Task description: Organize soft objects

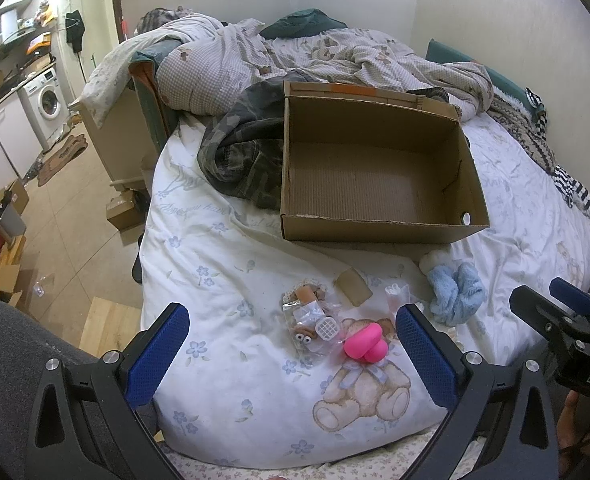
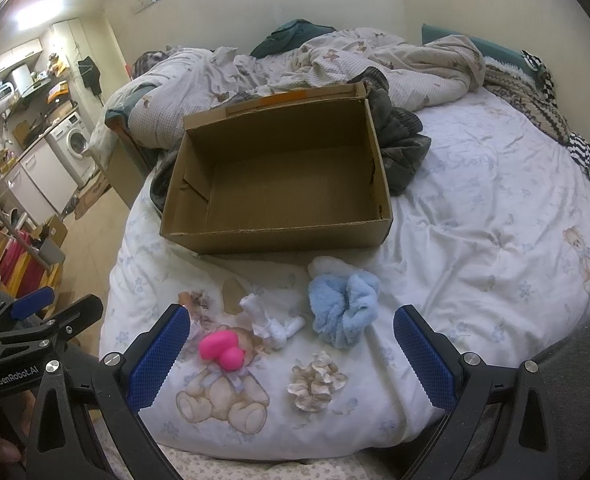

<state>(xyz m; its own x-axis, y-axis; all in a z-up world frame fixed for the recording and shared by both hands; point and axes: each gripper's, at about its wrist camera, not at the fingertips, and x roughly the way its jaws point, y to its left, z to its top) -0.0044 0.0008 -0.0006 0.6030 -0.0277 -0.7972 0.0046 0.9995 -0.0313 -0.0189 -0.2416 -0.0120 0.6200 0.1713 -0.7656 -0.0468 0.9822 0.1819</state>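
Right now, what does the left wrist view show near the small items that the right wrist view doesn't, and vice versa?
Only the left wrist view clearly shows the clear packet with the white grid piece. Only the right wrist view shows the beige scrunchie, and the white cloth in full. Both show the empty cardboard box, the pink toy, the blue fluffy cloth, and both grippers, left and right, open and holding nothing.

Black grippers, blue ribbed pads [image 1: 423, 356]
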